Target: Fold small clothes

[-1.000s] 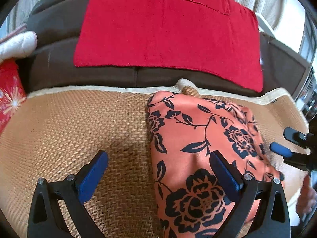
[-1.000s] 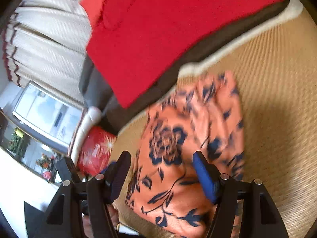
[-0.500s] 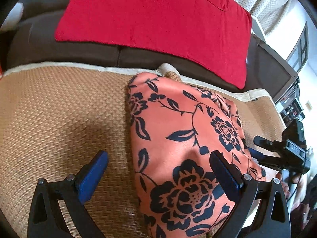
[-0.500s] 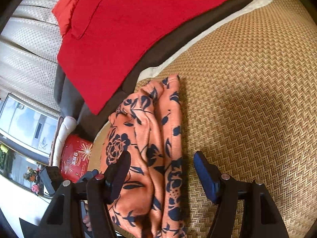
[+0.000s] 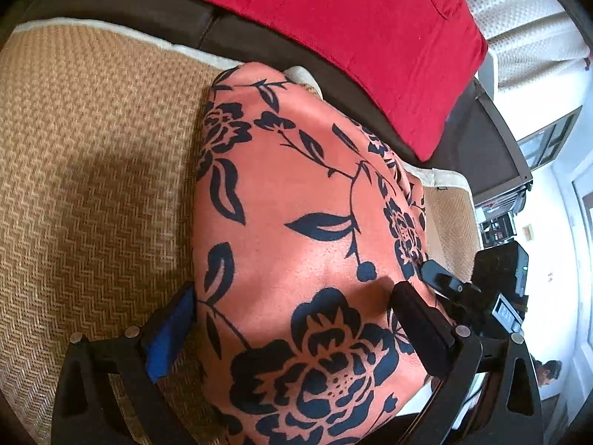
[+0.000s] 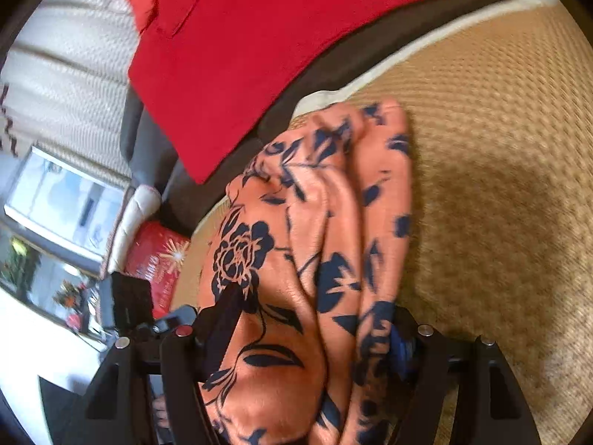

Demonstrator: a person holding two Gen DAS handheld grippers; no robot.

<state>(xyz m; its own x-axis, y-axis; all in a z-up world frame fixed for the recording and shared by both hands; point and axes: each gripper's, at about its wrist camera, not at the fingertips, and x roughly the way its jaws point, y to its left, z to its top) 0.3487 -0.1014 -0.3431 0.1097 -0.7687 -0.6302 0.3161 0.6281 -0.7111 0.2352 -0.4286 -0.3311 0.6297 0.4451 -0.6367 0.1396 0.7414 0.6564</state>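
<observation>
A folded orange garment with a dark floral print lies on a woven tan mat. My left gripper straddles its near end, jaws wide, the cloth bulging up between the fingers. The right wrist view shows the same garment with its layered folds. My right gripper straddles that end too, jaws wide, one blue pad half hidden under cloth. The right gripper shows in the left wrist view at the garment's right side.
A red cloth lies over the dark brown sofa back behind the mat. A red cushion sits at the mat's far end. Curtains and a window are beyond.
Both grippers have moved in onto the garment's two ends, which now fills the space between each pair of fingers. The garment looks more bunched and raised.
</observation>
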